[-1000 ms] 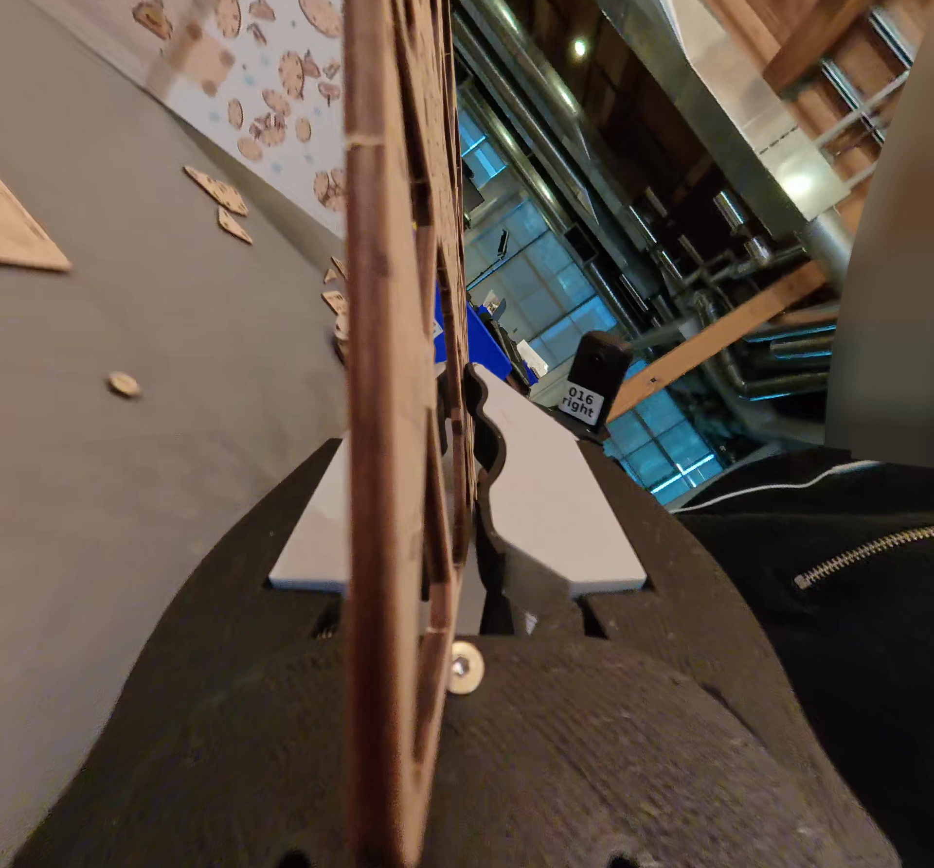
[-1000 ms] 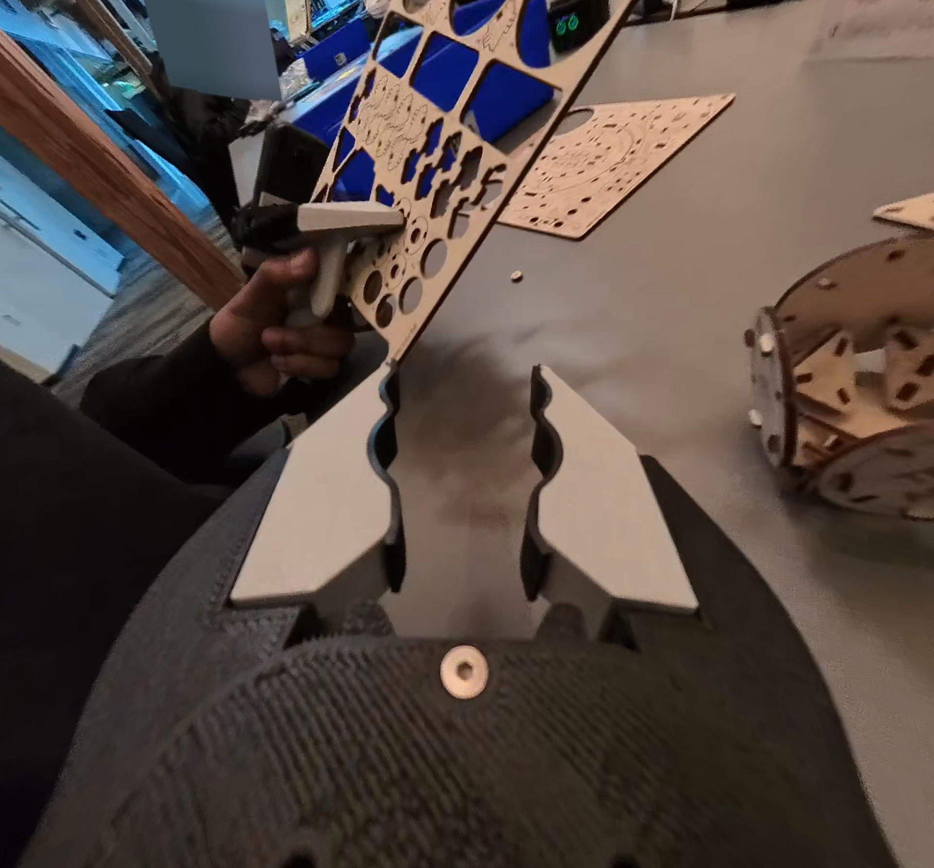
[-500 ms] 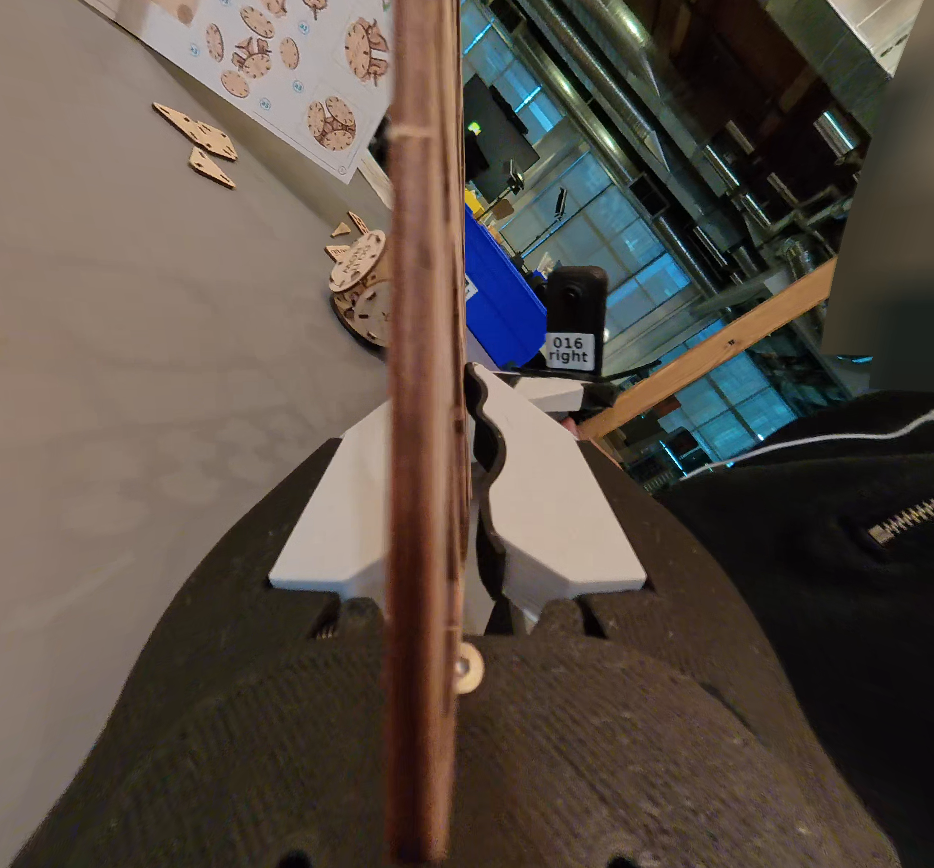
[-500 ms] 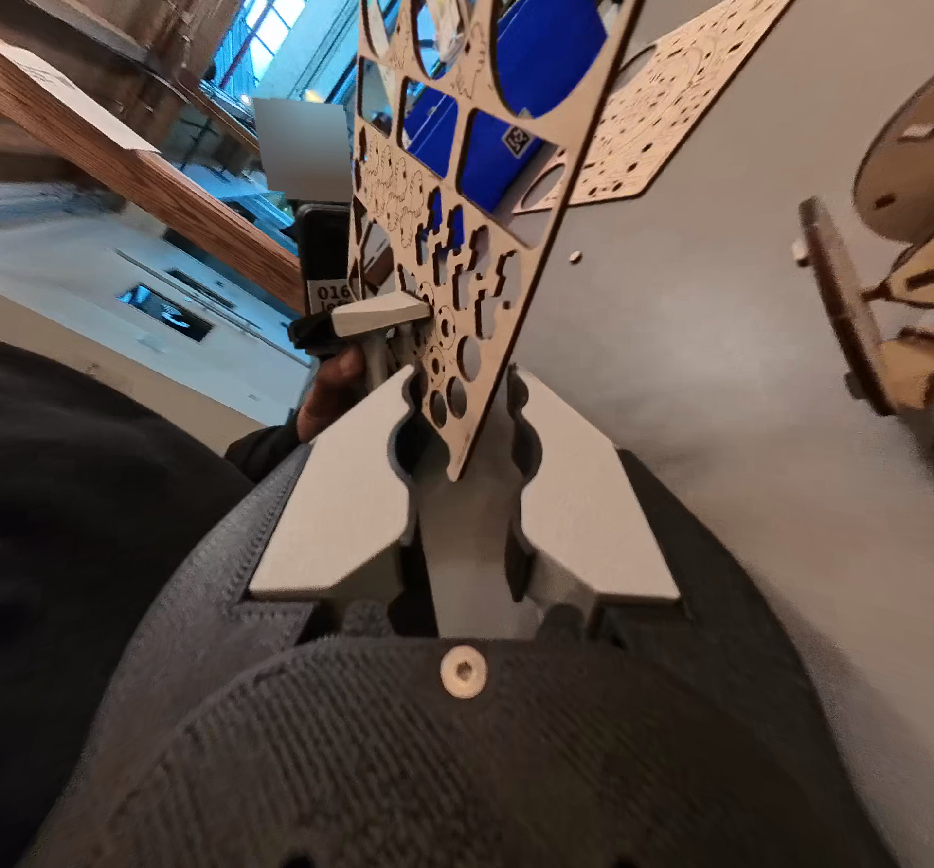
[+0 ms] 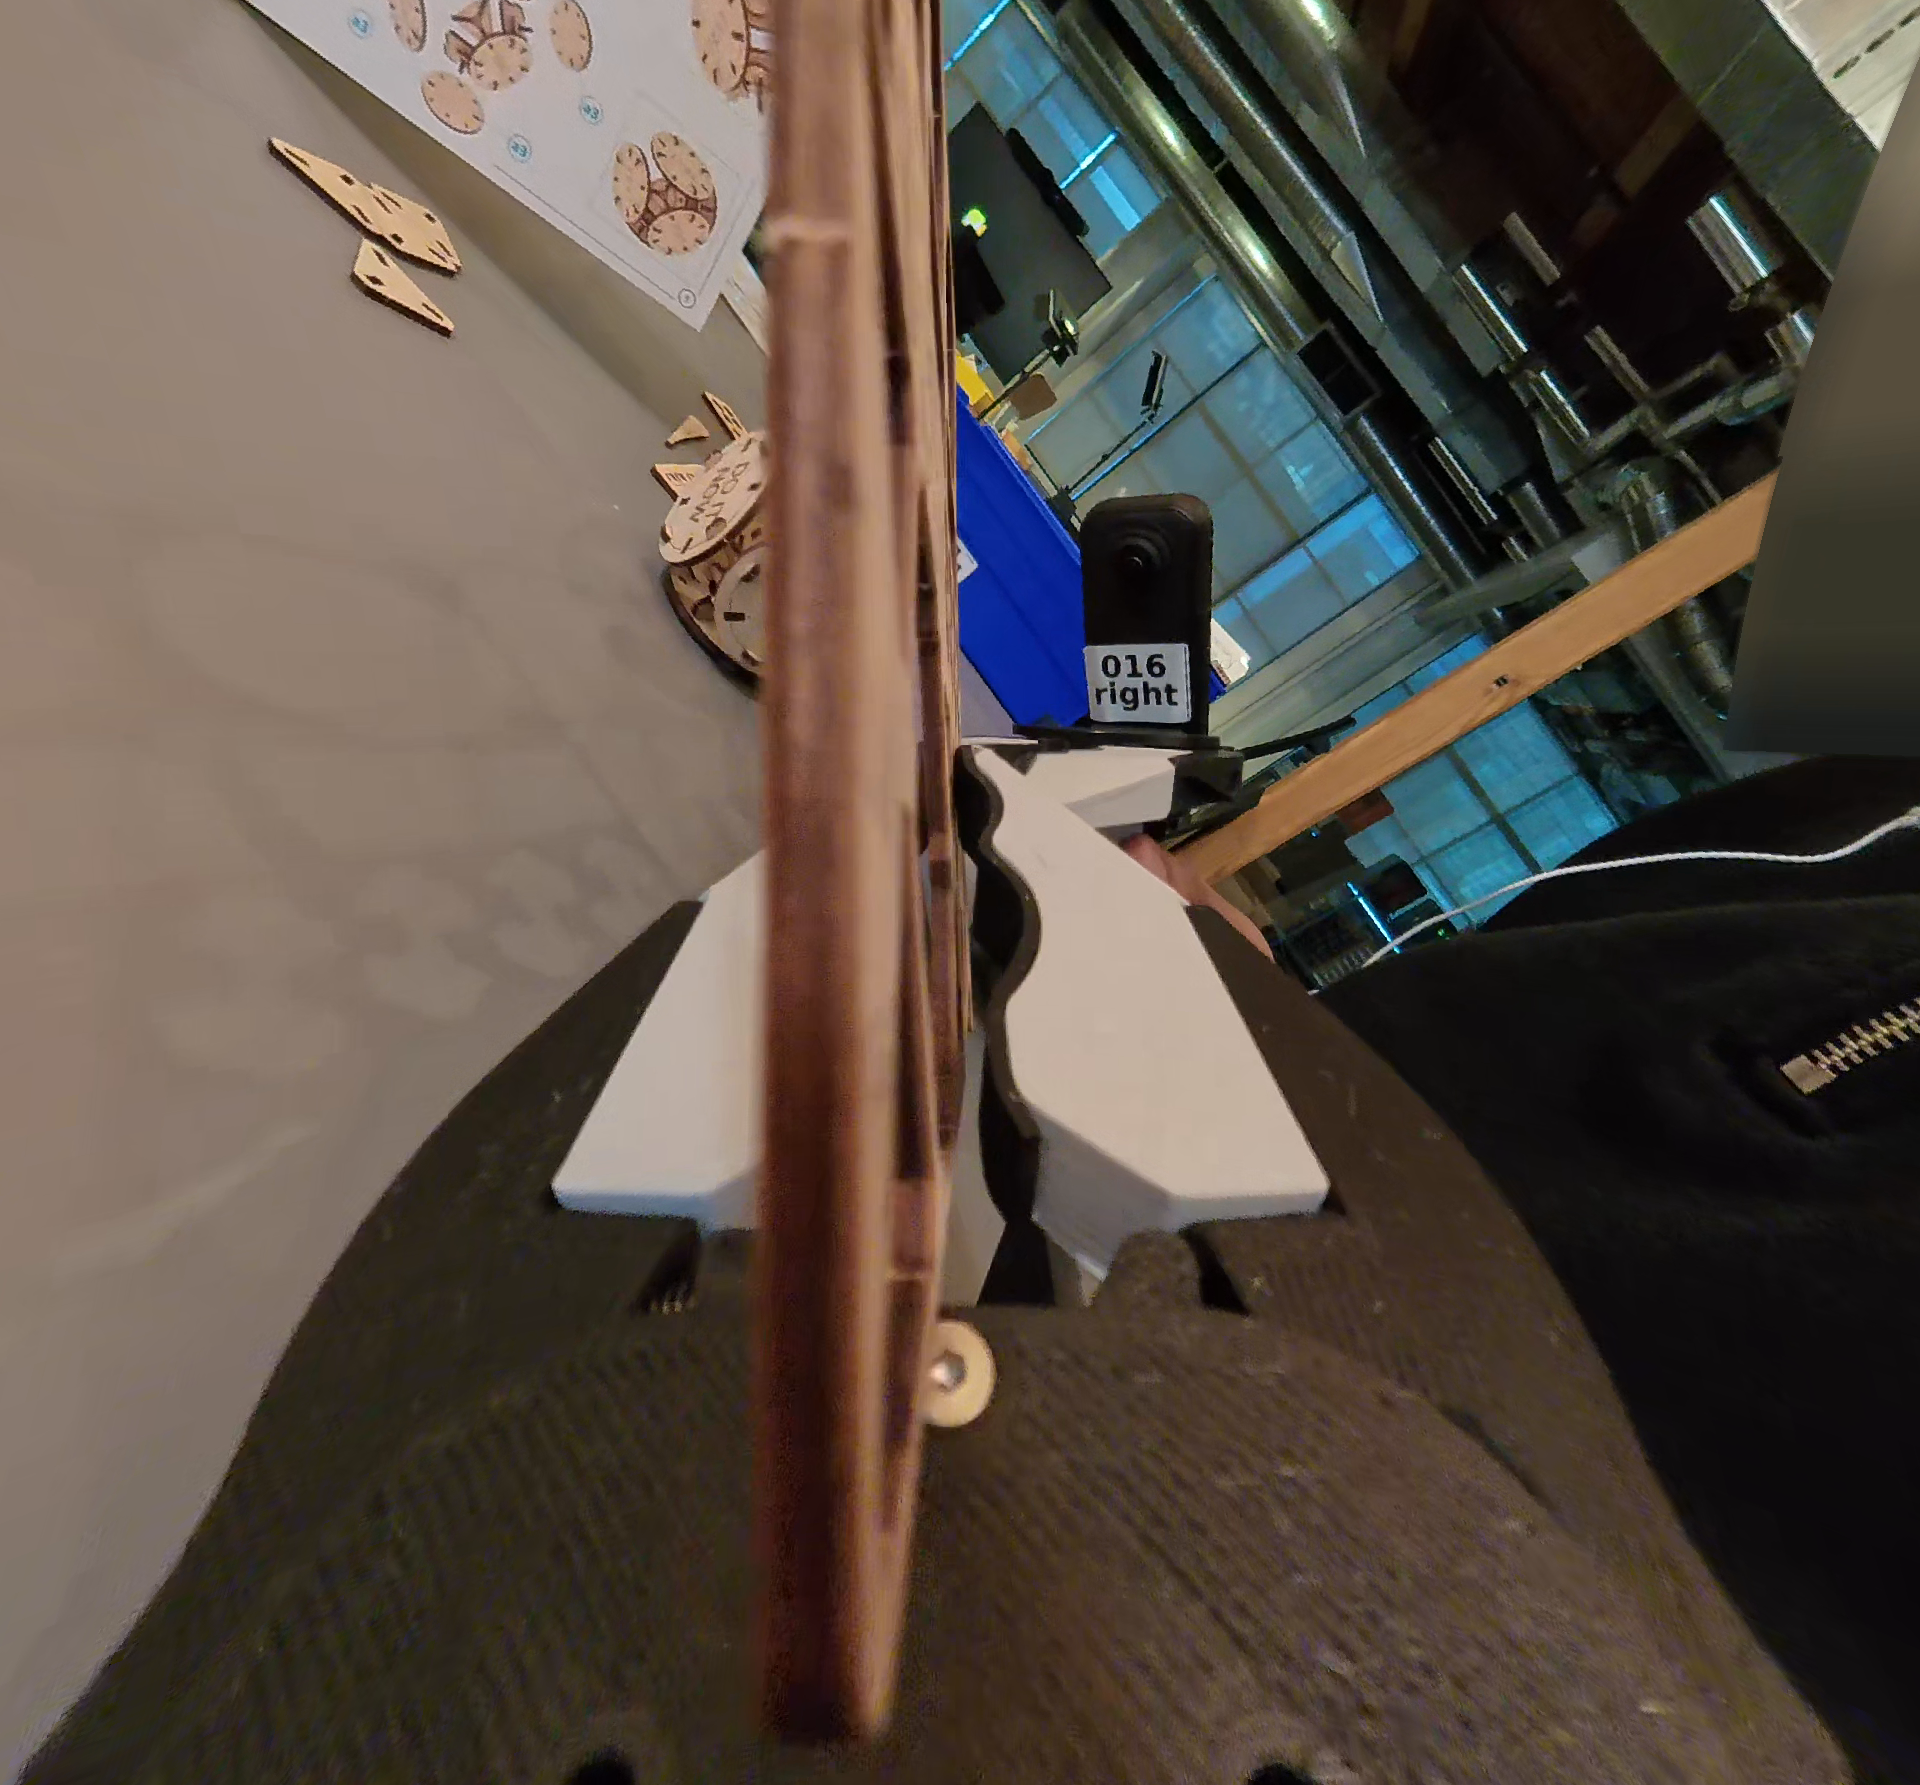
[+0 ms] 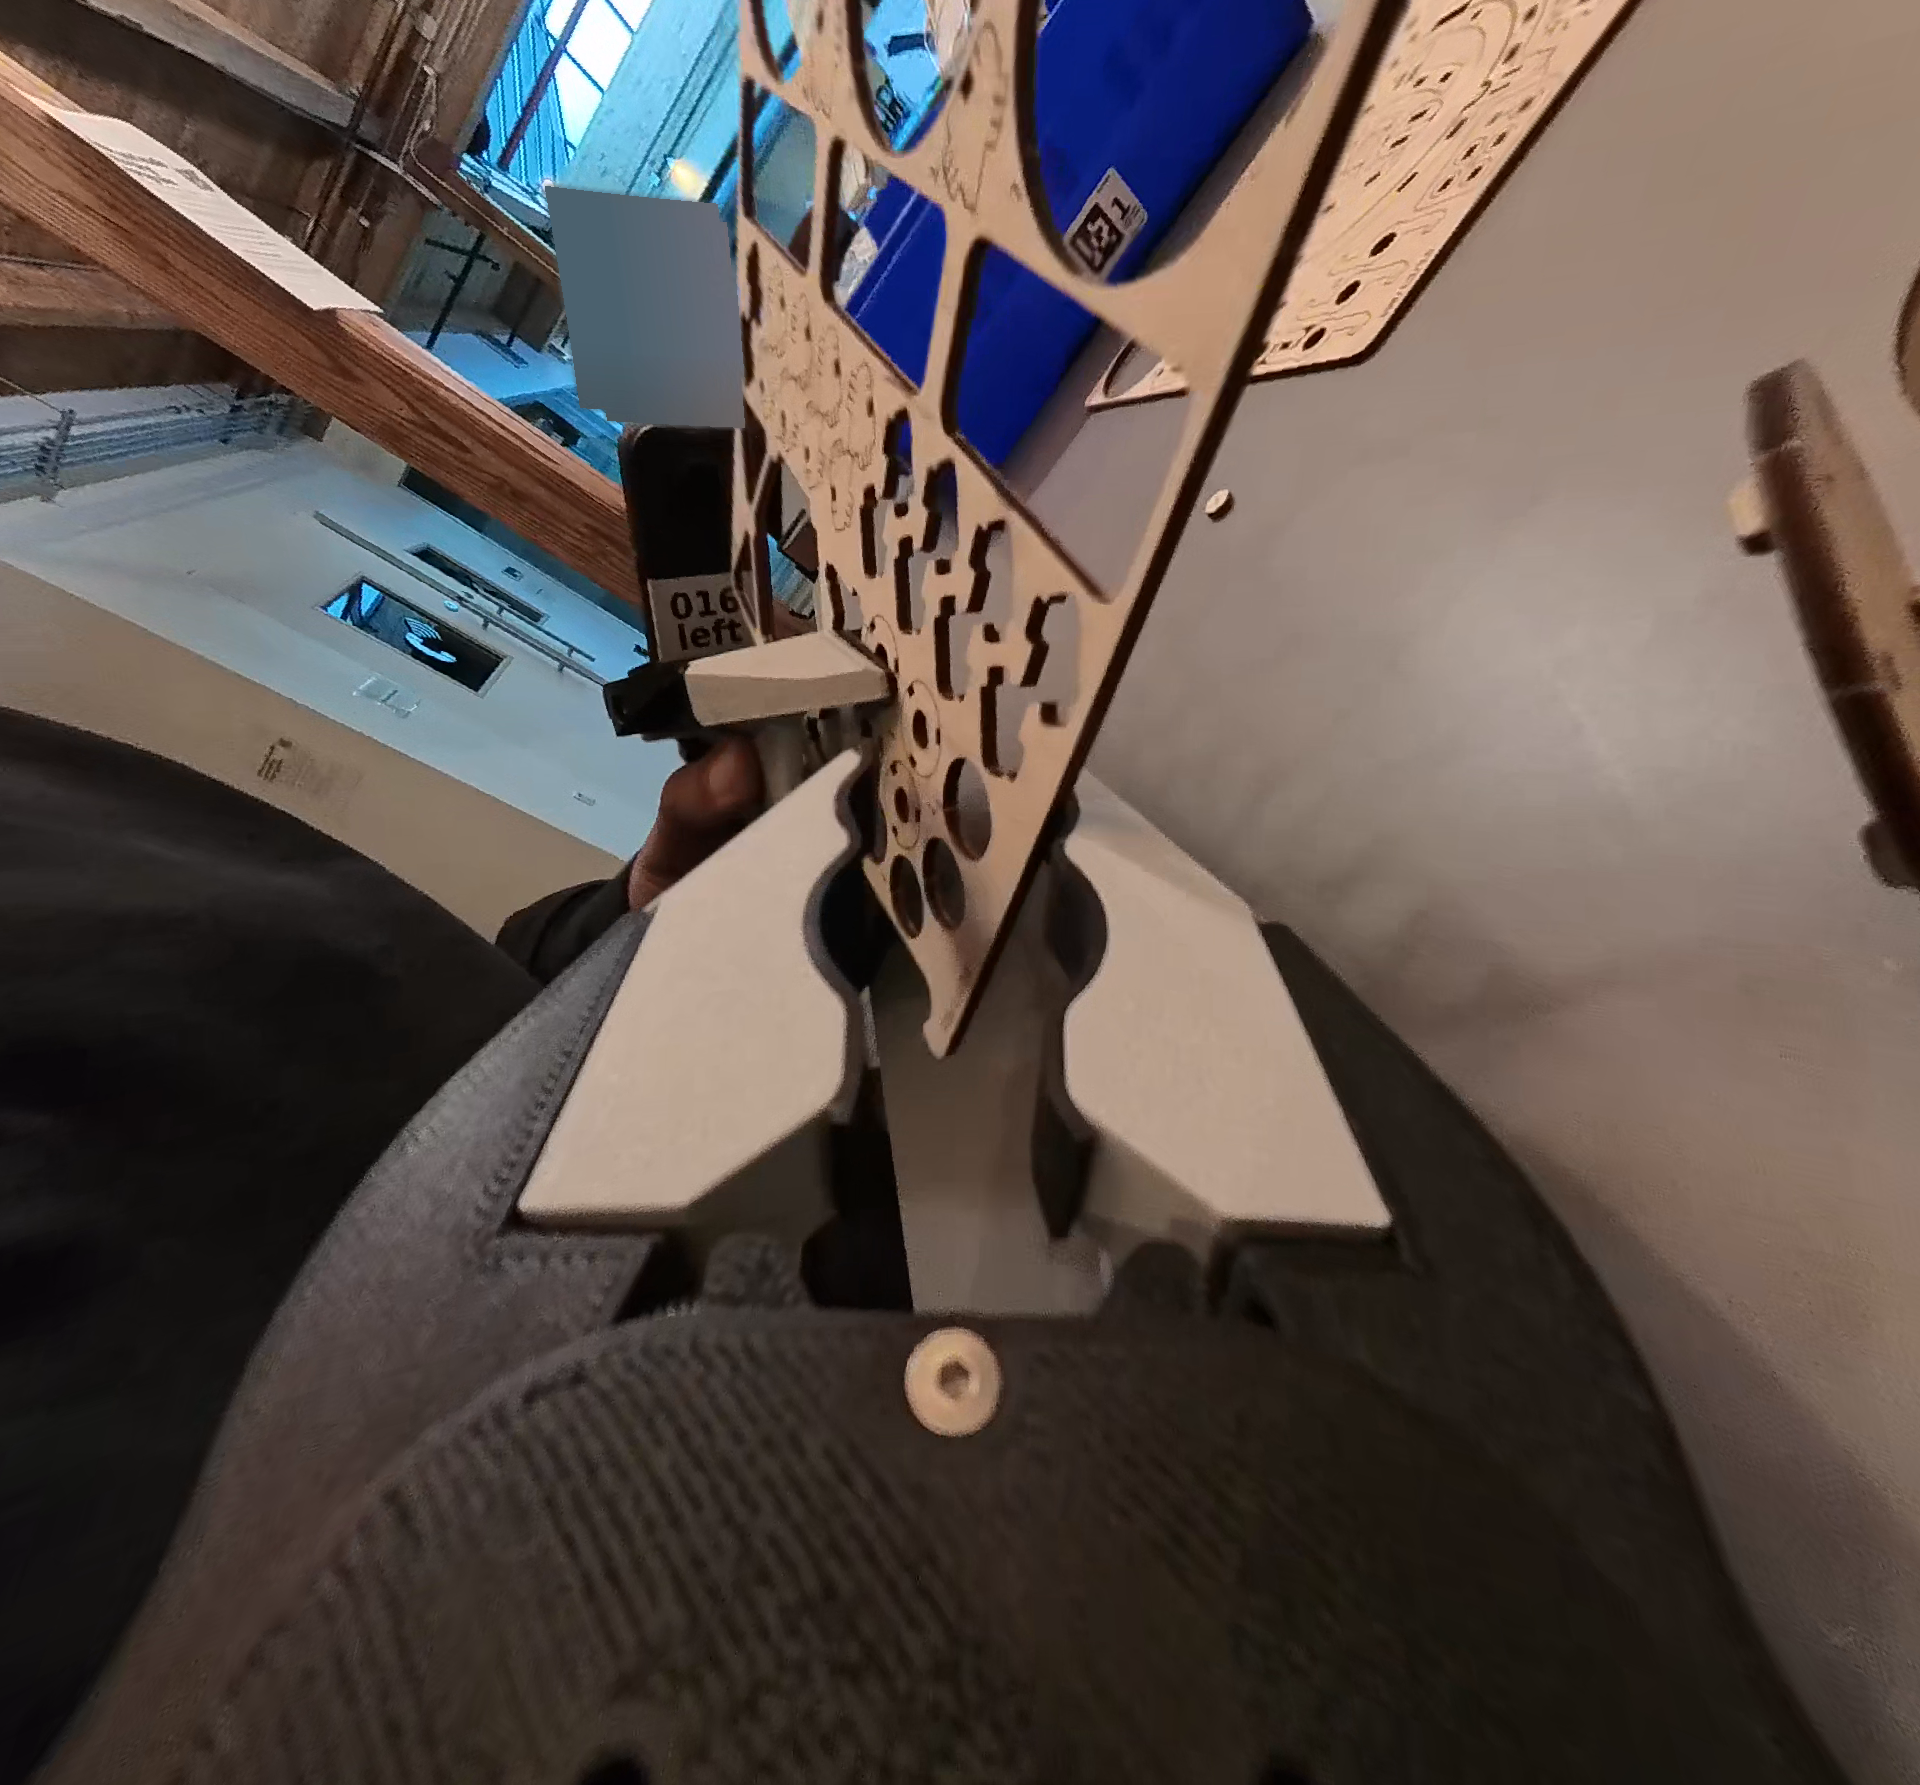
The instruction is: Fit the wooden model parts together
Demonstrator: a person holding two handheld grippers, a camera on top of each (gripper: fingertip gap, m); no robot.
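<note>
The left gripper (image 5: 935, 904) clamps the plywood sheet (image 6: 1039, 509) edge-on, holding it upright above the grey table (image 5: 312, 696). The sheet's lower corner hangs between the narrowly parted fingers (image 6: 727, 1008) of the right gripper (image 6: 951, 914); whether they press on it cannot be told.
</note>
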